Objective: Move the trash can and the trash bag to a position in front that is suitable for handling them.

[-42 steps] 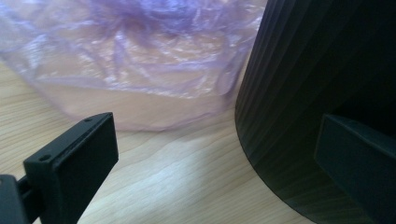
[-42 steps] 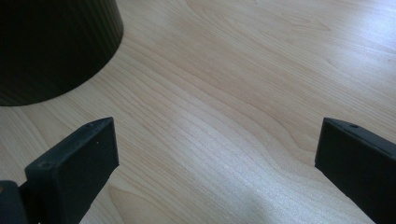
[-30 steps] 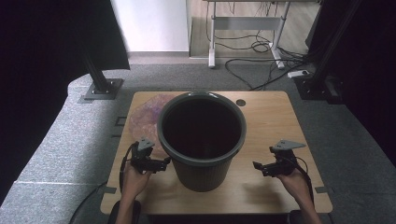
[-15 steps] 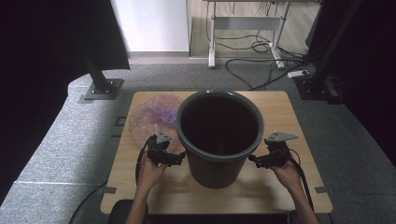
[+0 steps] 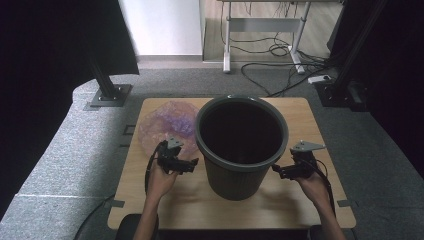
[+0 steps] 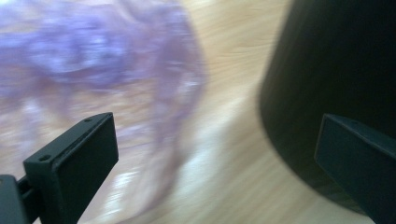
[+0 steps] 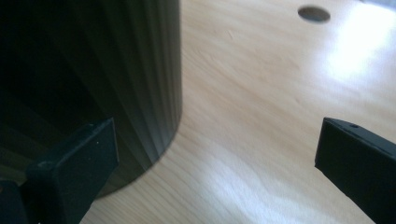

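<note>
A tall dark grey bin (image 5: 241, 145) stands upright and empty on the wooden table (image 5: 310, 120). A crumpled, clear purple plastic bag (image 5: 166, 122) lies to its left. My left gripper (image 5: 192, 163) is open, just left of the bin's side and at the bag's near edge. In the left gripper view, the bag (image 6: 93, 70) is blurred between the jaws and the bin's wall (image 6: 336, 60) stands at the right. My right gripper (image 5: 275, 170) is open beside the bin's right side. In the right gripper view, the bin's ribbed wall (image 7: 93, 70) rises at the left.
A round hole (image 7: 314, 13) in the tabletop shows in the right gripper view. Grey carpet surrounds the table. Black stand bases (image 5: 107, 95) sit at the far left and far right, with cables (image 5: 280, 55) on the floor beyond.
The bin has slid to the right across the table, uncovering more of the purple bag. Both grippers moved right with it and stay at its sides.
</note>
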